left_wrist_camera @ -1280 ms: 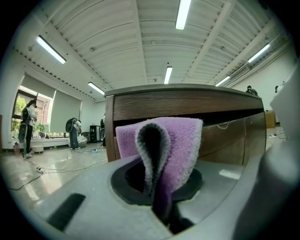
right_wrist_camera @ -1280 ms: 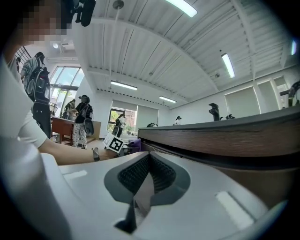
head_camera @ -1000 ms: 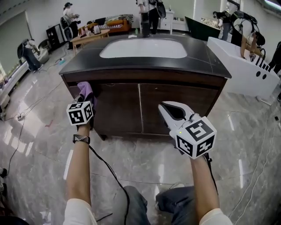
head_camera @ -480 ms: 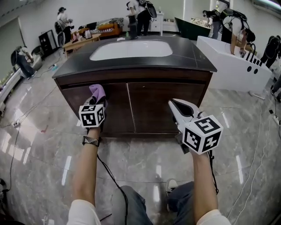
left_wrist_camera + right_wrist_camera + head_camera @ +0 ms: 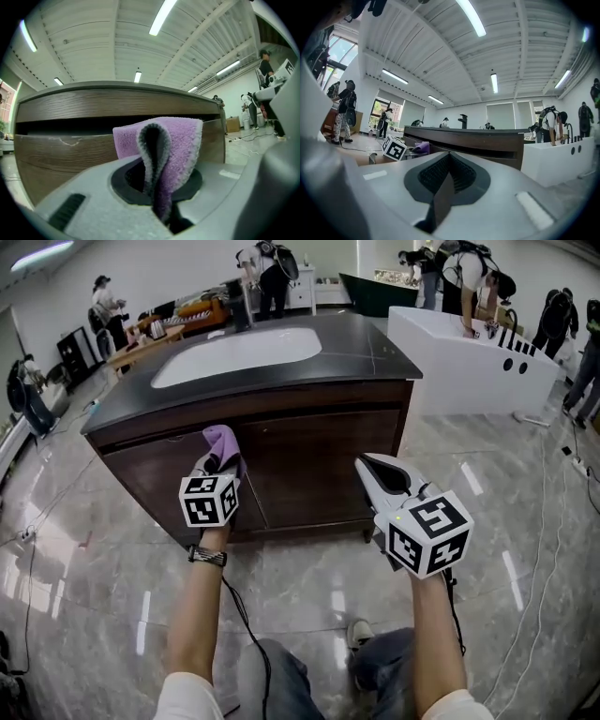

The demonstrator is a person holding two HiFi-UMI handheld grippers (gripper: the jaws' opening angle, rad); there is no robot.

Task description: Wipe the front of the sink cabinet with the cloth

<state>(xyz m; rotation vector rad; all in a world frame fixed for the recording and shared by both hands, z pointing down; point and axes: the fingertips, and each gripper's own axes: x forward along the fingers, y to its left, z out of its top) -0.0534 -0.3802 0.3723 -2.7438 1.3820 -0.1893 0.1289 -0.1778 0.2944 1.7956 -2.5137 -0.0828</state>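
Observation:
A dark wood sink cabinet (image 5: 309, 465) with a black top and a white basin stands ahead of me. My left gripper (image 5: 217, 465) is shut on a folded purple cloth (image 5: 221, 442), held right at the cabinet's left door. In the left gripper view the cloth (image 5: 161, 152) sticks up from the closed jaws, with the cabinet front (image 5: 70, 150) just behind it. My right gripper (image 5: 375, 470) is shut and holds nothing, hanging a little short of the right door. The right gripper view shows the cabinet (image 5: 487, 143) farther off, with the cloth (image 5: 421, 147) small at left.
Glossy marble floor (image 5: 309, 587) lies around the cabinet, with cables trailing across it. A white bathtub (image 5: 469, 362) stands to the right. Several people, a low table and shelves fill the back of the room. My knees (image 5: 309, 671) show below.
The left gripper and cloth have moved rightward along the cabinet front, from near its left corner toward the middle. The right gripper has kept its pose, still shut.

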